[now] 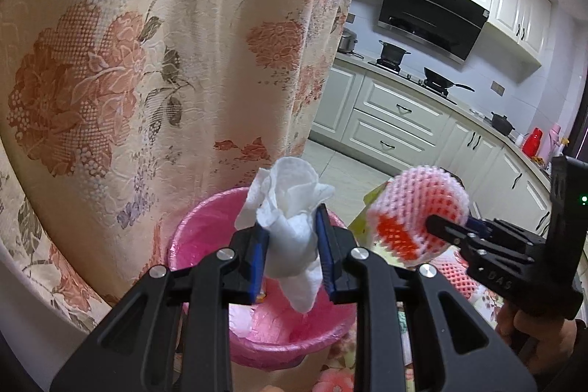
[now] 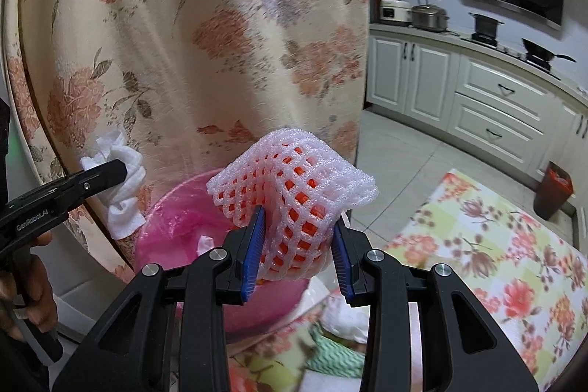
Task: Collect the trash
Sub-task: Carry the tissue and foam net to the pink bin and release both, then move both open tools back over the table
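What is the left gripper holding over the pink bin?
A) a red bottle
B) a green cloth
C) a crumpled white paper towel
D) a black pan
C: the left gripper pinches a crumpled white paper towel between its blue pads, above the pink bin.

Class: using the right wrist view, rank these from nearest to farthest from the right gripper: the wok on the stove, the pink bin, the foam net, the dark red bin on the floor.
1. Foam net: clamped in the right gripper.
2. Pink bin: just beyond, lower left.
3. Dark red bin: on the floor, right.
4. Wok: on the far stove, upper right.
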The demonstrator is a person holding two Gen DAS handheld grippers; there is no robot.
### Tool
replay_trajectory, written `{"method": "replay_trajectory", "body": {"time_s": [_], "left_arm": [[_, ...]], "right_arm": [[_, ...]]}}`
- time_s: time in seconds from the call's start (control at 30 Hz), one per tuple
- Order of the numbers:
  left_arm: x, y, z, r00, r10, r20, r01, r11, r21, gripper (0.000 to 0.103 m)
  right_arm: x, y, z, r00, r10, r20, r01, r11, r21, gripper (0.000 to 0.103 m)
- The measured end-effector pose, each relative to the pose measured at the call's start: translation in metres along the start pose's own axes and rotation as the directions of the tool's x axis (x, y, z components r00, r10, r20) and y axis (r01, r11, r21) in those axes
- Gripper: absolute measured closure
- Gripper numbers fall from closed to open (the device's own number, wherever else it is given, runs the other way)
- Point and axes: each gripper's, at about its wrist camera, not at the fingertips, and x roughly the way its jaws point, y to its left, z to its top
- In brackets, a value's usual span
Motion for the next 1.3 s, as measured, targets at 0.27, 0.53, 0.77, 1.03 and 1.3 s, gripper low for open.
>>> {"method": "replay_trajectory", "body": {"time_s": [0.27, 0.53, 0.77, 1.03, 1.3], "left_arm": [[0.008, 0.009, -0.001, 1.000, 0.012, -0.013, -0.012, 1.000, -0.013, 0.078], [0.017, 0.013, -0.004, 0.999, 0.021, -0.025, -0.022, 0.999, -0.026, 0.051], [0.014, 0.011, -0.004, 0.999, 0.041, -0.017, -0.042, 0.999, -0.017, 0.038], [0.008, -0.002, -0.009, 0.996, 0.087, 0.014, -0.087, 0.996, 0.018, 0.009], [0.002, -0.025, -0.014, 0.997, 0.066, 0.035, -0.068, 0.996, 0.065, 0.005]], "right_arm": [[0.029, 0.016, -0.002, 0.998, 0.040, -0.042, -0.041, 0.999, -0.007, 0.068], [0.041, 0.020, -0.003, 0.997, 0.048, -0.055, -0.048, 0.999, -0.010, 0.060], [0.036, 0.016, -0.004, 0.999, 0.026, -0.042, -0.026, 1.000, -0.006, 0.056], [0.018, 0.006, -0.011, 1.000, -0.019, -0.018, 0.019, 1.000, 0.009, 0.049], [-0.008, -0.011, -0.019, 0.999, -0.052, 0.008, 0.052, 0.998, 0.035, 0.047]]}}
